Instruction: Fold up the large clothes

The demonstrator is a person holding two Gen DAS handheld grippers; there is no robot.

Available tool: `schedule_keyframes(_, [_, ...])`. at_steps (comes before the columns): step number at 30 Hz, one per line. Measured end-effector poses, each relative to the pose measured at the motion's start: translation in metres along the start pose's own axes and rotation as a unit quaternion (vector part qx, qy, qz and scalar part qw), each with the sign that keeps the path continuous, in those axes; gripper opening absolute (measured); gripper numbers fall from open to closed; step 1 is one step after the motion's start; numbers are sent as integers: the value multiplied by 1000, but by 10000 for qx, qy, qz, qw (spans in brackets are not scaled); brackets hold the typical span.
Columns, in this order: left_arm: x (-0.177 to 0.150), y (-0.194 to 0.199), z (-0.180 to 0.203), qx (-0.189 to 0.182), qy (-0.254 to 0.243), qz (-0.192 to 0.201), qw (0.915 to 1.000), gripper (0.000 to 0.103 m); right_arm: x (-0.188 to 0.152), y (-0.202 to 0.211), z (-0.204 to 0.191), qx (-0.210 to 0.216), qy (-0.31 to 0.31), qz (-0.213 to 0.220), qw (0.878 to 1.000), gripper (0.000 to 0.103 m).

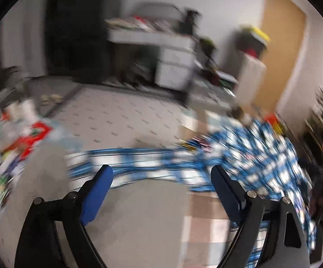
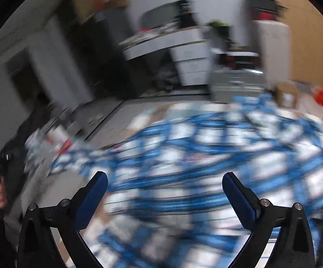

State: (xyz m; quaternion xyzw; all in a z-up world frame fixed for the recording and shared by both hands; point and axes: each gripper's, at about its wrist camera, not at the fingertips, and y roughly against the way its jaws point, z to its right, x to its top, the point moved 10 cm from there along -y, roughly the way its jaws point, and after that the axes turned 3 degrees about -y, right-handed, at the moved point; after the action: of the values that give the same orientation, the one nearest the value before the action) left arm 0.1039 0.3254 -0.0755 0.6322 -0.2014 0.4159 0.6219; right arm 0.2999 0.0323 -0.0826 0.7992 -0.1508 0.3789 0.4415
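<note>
**Checked shirt loose on the bench, both claws released**

A blue-and-white checked shirt of soft, rumpled cloth lies spread over the bench, whose top is smooth and grey. The left claw and right claw both stand wide apart above it, blue pads gripping nothing. Motion blur smears the details. Left of the shirt sits a heap of red-and-white packaging. Beyond stand a white drawer unit and a wooden door.
</note>
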Motion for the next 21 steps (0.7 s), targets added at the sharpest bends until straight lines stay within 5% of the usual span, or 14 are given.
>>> schedule_keyframes(7, [-51, 44, -88, 452, 898, 651, 9928, 102, -41, -116, -224, 883, 1528, -998, 9792, 103])
schedule_keyframes(13, [-83, 16, -134, 518, 1644, 327, 9845, 102, -85, -211, -364, 1129, 2818, -1578, 9397, 102])
schedule_keyframes(18, [-101, 4, -153, 322, 1990, 40, 9795, 102, -103, -266, -407, 988, 3320, -1858, 9195, 101])
schedule_keyframes(21, [-103, 4, -157, 310, 1958, 33, 9801, 102, -113, -279, -414, 986, 3428, -2144, 9093, 87])
